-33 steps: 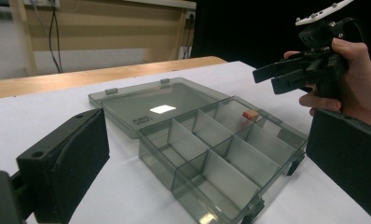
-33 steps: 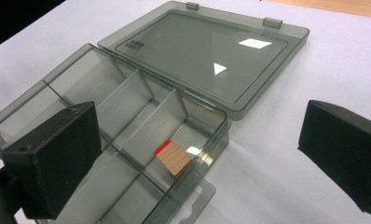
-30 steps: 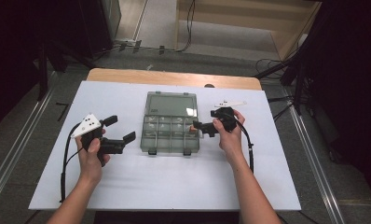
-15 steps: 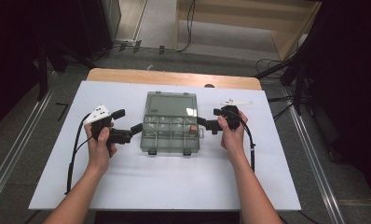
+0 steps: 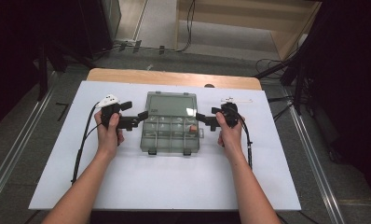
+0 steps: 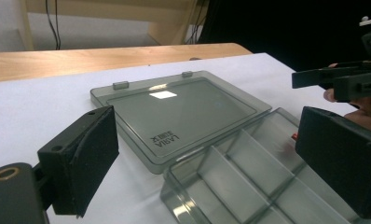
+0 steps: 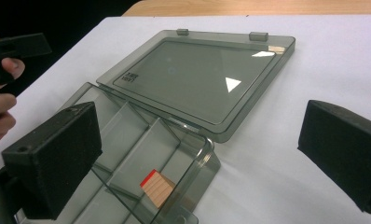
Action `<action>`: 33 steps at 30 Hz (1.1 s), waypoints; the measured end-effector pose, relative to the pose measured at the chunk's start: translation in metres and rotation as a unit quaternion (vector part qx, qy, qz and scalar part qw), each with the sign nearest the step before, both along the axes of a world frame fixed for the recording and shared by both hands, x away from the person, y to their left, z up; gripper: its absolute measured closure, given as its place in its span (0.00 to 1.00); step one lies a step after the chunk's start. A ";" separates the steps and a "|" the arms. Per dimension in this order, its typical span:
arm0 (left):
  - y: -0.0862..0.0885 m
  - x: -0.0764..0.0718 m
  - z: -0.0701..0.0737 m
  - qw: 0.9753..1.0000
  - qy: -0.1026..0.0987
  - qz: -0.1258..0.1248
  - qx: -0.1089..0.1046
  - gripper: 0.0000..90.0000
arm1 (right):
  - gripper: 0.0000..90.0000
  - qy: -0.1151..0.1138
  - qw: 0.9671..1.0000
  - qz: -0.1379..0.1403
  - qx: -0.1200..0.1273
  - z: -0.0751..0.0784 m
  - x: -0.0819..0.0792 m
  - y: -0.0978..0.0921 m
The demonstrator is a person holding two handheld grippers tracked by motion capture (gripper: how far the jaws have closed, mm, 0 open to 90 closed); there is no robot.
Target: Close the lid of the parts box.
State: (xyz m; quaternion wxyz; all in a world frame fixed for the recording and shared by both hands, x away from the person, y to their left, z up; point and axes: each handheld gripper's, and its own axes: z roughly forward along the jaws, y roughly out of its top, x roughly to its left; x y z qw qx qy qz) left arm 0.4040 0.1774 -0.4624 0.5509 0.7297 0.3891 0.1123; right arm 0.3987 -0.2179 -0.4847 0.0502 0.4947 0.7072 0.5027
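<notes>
A smoky clear compartment box lies open on the white table, its lid flat behind the tray. A small wooden block with a red face sits in a right-hand compartment, showing as a red speck from above. My left gripper is open at the box's left edge, and its jaws frame the lid and tray. My right gripper is open at the right edge, its jaws straddling the tray's corner near the block. Neither holds anything.
The white tabletop has free room in front of the box and at both sides. A wooden strip runs along the far edge. A thin white object lies behind the right hand. Cables trail from both grippers.
My left gripper has moved forward and right, from the open table up to the box's left edge. The right gripper has shifted only slightly. The box has stayed open.
</notes>
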 end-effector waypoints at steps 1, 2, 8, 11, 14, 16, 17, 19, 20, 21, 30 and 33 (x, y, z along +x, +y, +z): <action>0.000 0.002 0.000 1.000 0.003 -0.001 -0.007 0.06 | 0.00 0.005 1.000 0.002 0.000 0.000 0.002 0.000; 0.000 0.002 0.000 1.000 0.003 -0.001 -0.007 0.06 | 0.00 0.005 1.000 0.002 0.000 0.000 0.002 0.000; -0.002 0.014 0.001 0.999 0.028 0.015 0.003 0.14 | 0.02 0.012 1.000 0.009 0.010 0.006 0.011 0.003; -0.003 0.022 0.001 0.999 0.046 0.018 -0.005 0.15 | 0.03 0.019 1.000 0.014 0.002 0.006 0.016 0.007; -0.009 0.028 0.001 0.998 0.060 0.020 0.011 0.22 | 0.05 0.031 0.999 0.012 0.008 0.005 0.021 0.011; -0.011 0.032 -0.001 0.997 0.072 0.020 0.013 0.25 | 0.05 0.040 0.999 0.014 0.023 0.003 0.025 0.012; -0.013 0.033 -0.002 0.997 0.076 0.025 0.016 0.26 | 0.07 0.047 0.999 0.014 0.023 0.002 0.026 0.012; -0.015 0.038 -0.006 0.995 0.092 0.038 0.023 0.28 | 0.13 0.055 0.998 0.007 0.016 0.000 0.029 0.014; -0.015 0.040 -0.008 0.994 0.099 0.041 0.022 0.33 | 0.14 0.059 0.998 0.004 0.012 -0.001 0.030 0.015; -0.015 0.043 -0.010 0.993 0.106 0.039 0.019 0.34 | 0.16 0.061 0.998 0.004 0.012 -0.002 0.032 0.016; -0.023 0.051 -0.022 0.989 0.139 0.047 0.021 0.45 | 0.40 0.073 0.997 -0.014 0.010 -0.009 0.040 0.016; -0.026 0.053 -0.027 0.986 0.153 0.057 0.029 0.46 | 0.43 0.084 0.996 -0.022 0.018 -0.013 0.043 0.016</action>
